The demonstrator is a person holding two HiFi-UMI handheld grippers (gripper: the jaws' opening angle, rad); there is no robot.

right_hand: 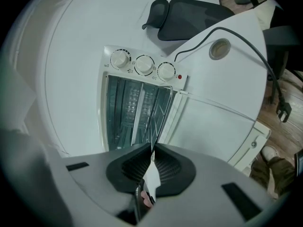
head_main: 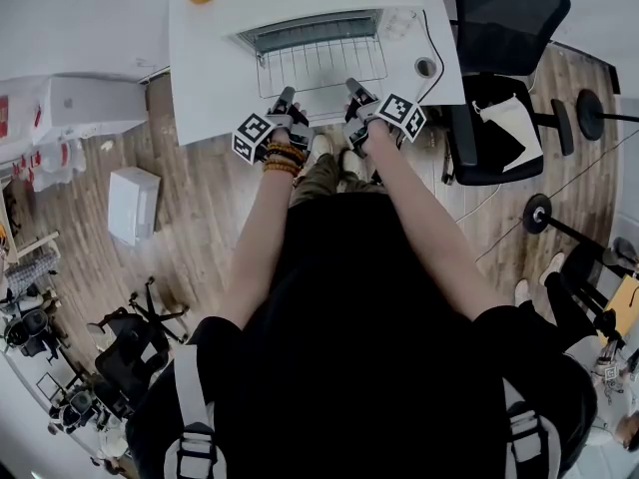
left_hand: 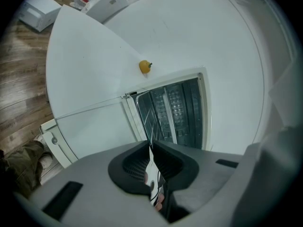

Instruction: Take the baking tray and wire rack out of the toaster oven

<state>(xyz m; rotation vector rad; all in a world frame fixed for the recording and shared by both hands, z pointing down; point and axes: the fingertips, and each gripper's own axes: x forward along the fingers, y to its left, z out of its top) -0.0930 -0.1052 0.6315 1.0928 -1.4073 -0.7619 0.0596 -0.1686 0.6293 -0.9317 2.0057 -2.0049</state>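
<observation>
I am clamping the left tongs [head_main: 288, 95] and right tongs [head_main: 352, 86] shut on the near edge of the wire rack [head_main: 321, 66], which is stretching straight ahead into the toaster oven [head_main: 401, 23].

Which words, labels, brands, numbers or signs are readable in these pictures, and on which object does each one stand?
No text can be read with certainty.
Red print on the white packages: too blurred to read.
Marks around the three oven knobs: too small to read.
Marker cubes: black and white square patterns only, no letters.
</observation>
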